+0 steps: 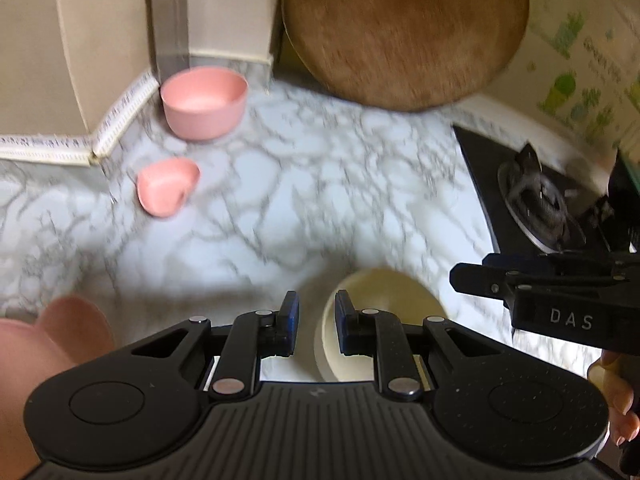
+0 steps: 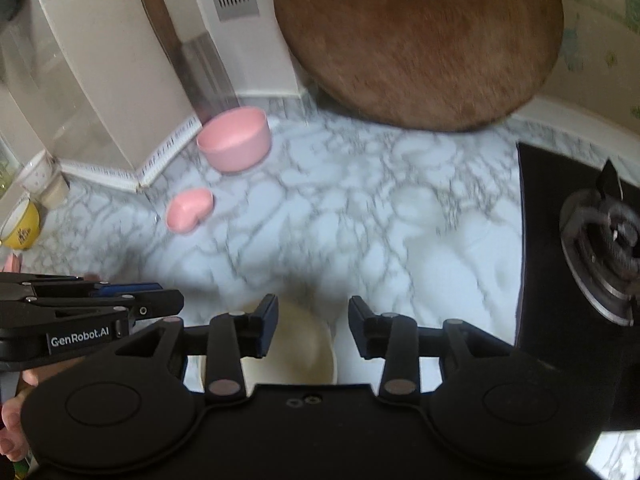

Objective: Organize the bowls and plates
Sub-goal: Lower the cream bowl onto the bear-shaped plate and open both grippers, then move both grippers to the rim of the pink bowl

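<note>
Left claw has its jaws at a narrow gap w/ nothing between them, hovering right at the left rim of the cream bowl, which sits on the marble desk just in front of both claws. Right claw is spread wider, also empty, w/ the same cream bowl below and between its fingers; can't tell if anything's touching it, frames are pretty blurry tbh. Each claw shows up at the edge of the other's cam, so they're close side by side.

Further out on the desk: small pink heart-shaped dish toward the left, and past it a round pink bowl upright near the wall corner. Well apart from the cream one. Another pink thing at the bottom left of the left cam, too cropped to say what it is.

Big round wooden board leans against the back wall. Gas burner on a black stovetop off to the right. Far left in the right cam there's a yellow bowl and a white cup by the wall. Cleaver propped up in the corner behind the pink bowl.
</note>
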